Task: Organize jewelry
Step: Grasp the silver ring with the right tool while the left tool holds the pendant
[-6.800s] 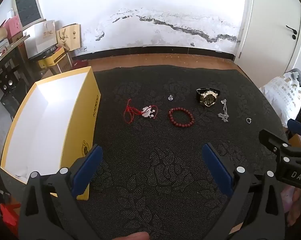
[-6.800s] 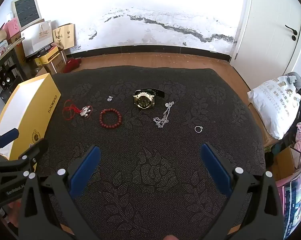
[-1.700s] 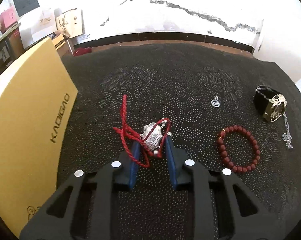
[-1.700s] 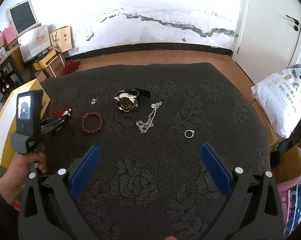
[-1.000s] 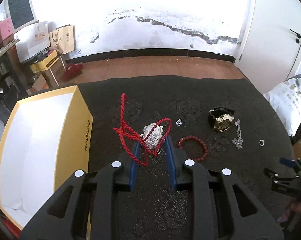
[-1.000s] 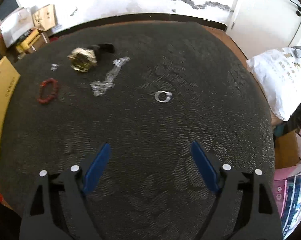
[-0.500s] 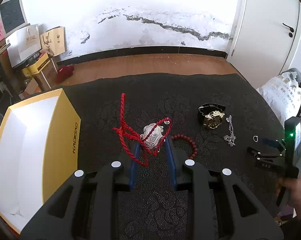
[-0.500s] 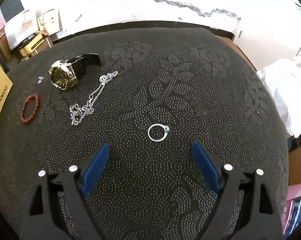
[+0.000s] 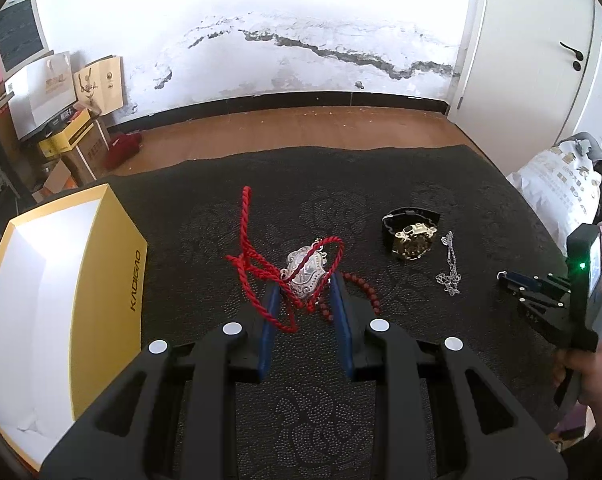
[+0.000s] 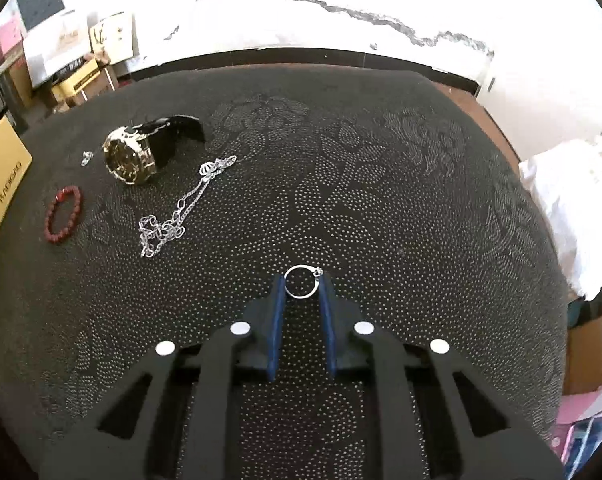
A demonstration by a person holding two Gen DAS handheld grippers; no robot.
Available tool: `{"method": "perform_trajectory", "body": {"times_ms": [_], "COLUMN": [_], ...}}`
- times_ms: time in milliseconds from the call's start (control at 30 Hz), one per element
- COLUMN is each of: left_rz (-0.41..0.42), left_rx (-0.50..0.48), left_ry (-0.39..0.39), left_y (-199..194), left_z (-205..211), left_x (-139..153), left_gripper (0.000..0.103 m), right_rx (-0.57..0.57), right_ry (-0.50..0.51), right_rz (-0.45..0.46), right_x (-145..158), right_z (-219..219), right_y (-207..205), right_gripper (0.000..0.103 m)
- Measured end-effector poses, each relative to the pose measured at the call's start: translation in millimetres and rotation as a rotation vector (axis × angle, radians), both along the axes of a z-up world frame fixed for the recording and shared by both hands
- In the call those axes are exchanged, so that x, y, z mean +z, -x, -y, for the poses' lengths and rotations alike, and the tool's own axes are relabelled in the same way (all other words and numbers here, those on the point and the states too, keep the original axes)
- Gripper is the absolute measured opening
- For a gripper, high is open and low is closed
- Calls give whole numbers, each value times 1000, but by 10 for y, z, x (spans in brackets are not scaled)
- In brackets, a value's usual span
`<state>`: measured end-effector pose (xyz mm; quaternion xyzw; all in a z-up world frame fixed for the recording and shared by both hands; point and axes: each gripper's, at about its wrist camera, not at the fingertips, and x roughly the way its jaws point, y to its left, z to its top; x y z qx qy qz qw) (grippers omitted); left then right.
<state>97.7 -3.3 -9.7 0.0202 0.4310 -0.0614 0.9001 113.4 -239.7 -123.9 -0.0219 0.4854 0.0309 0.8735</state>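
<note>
My left gripper [image 9: 303, 286] is shut on a silver pendant [image 9: 305, 270] strung on a red cord [image 9: 253, 256] and holds it above the dark patterned cloth [image 9: 301, 400]. The open yellow box [image 9: 61, 292] with a white inside stands to its left. My right gripper [image 10: 301, 284] is low on the cloth, its pads closed against a small silver ring [image 10: 301, 281]. It also shows in the left wrist view [image 9: 541, 292] at the far right. A red bead bracelet [image 10: 62, 214], a gold watch [image 10: 131, 158] and a silver chain [image 10: 173, 216] lie on the cloth.
A tiny silver charm [image 10: 86, 157] lies left of the watch. A white bag [image 9: 561, 188] sits past the cloth's right edge. Cardboard boxes and paper bags [image 9: 61, 120] stand along the far left wall. A white door [image 9: 533, 60] is at the back right.
My right gripper has dropped to the cloth and closed from wide open onto the ring. My left gripper keeps hold of the pendant, raised above the cloth, and has shifted slightly.
</note>
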Motion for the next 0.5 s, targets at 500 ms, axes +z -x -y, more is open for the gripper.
{"method": "perform_trajectory", "body": {"times_ms": [500], "left_rz": [7], "left_rx": [16], "left_ry": [-11], "left_y": [-5], "left_z": [-45], "left_x": [9], "left_gripper": [26], "right_rx": [-18], "right_ry": [-43], "right_rz": [-25], "right_x": [87], "right_z": [-172], "right_y": [182], "right_gripper": [8]}}
